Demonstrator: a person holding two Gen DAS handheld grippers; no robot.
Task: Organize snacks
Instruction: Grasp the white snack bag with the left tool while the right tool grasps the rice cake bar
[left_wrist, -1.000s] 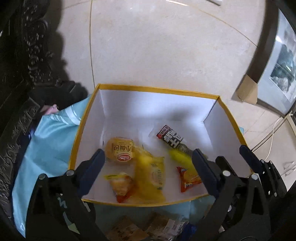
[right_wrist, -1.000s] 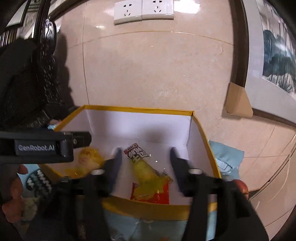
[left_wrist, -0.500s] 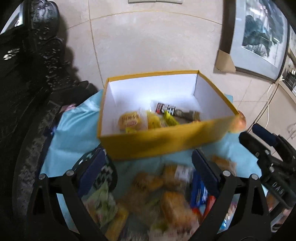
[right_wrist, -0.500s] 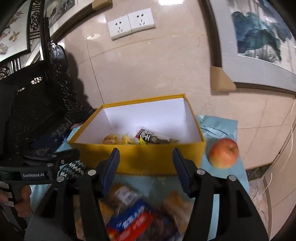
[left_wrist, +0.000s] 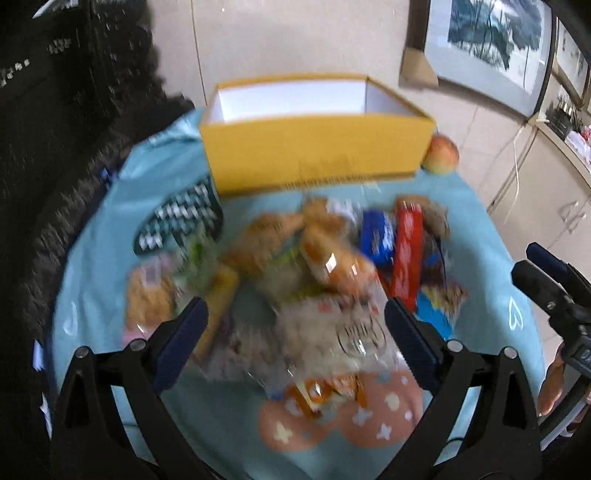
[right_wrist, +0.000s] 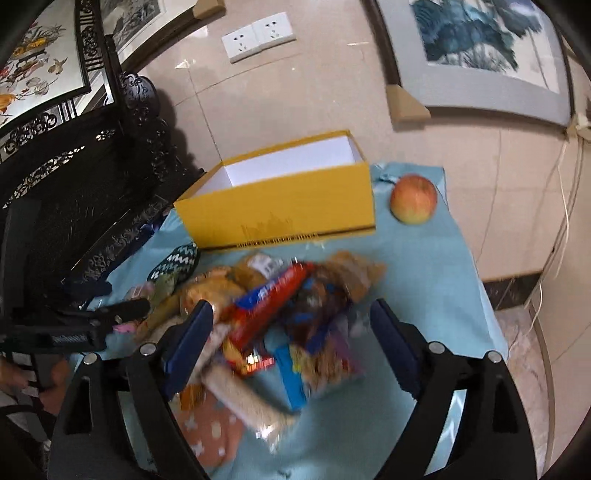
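**Snacks piled in front of both grippers**

Snacks (left_wrist: 325, 266) are now seen heaped on the blue cloth (left_wrist: 480, 229), where a second ago only the inside of the yellow box (left_wrist: 314, 147) was viewed. The box is now set back at 12 o'clock, its contents hidden. The left gripper (left_wrist: 295, 332) is held spread wide over the blurred pile, nothing grasped. The right gripper (right_wrist: 291, 328) has just been opened wider, its jaws parted with nothing pinched. An apple (right_wrist: 413, 199) is seen at 1 o'clock, beside the box. Bare cloth is left along the right edge. A tiled wall (right_wrist: 295, 92) with sockets (right_wrist: 258, 35) is seen behind.
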